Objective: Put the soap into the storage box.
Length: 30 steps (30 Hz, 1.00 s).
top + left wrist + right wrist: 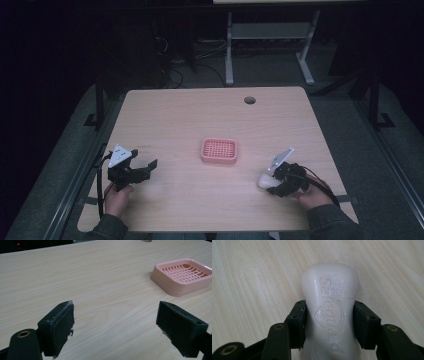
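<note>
Right tongs (329, 320) are squeezing the white soap bar (329, 297) tight; left tongs (116, 325) are hanging wide open, holding nothing.

"Safeguard" embossed on white soap bar (329, 315)

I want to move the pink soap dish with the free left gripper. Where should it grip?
Across two opposite outer walls of the pink soap dish, coming down from above: it lies flat, and the open left gripper looks wide enough to straddle it.
</note>
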Available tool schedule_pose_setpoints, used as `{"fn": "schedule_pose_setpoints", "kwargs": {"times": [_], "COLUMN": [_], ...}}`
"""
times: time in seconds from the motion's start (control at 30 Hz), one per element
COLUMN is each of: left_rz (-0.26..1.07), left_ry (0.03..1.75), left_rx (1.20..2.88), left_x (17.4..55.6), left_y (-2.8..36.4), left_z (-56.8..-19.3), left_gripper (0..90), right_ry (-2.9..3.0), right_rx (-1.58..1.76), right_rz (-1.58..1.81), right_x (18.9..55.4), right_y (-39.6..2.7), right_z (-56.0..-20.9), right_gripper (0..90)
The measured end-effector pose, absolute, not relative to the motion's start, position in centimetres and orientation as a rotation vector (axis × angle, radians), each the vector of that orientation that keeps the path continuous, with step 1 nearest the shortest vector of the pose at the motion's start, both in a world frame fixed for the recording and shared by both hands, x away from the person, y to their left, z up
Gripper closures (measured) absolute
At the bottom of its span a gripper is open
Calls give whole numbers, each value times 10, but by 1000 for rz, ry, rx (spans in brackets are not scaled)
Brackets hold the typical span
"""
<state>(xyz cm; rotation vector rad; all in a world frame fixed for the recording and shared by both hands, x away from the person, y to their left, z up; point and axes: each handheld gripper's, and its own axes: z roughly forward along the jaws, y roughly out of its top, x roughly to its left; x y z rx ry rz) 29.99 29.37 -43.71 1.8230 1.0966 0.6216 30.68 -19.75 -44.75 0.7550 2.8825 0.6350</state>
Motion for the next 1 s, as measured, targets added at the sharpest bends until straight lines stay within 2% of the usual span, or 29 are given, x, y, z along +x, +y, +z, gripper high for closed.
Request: {"fn": "schedule_pose_setpoints", "kwargs": {"times": [0.6, 1.0], "left_rz": [624, 621], "left_ry": [1094, 1094], "left_rx": [1823, 1820], "left_x": [299, 299], "left_y": [294, 295], "left_z": [-436, -436], "left_gripper": [141, 141], "right_ry": [2872, 2869], "right_rx": [669, 657], "right_rz": [669, 716], "right_x": [309, 324], "right_y": [-185, -179], "right_z": [-424, -410], "right_gripper": [487, 487]}}
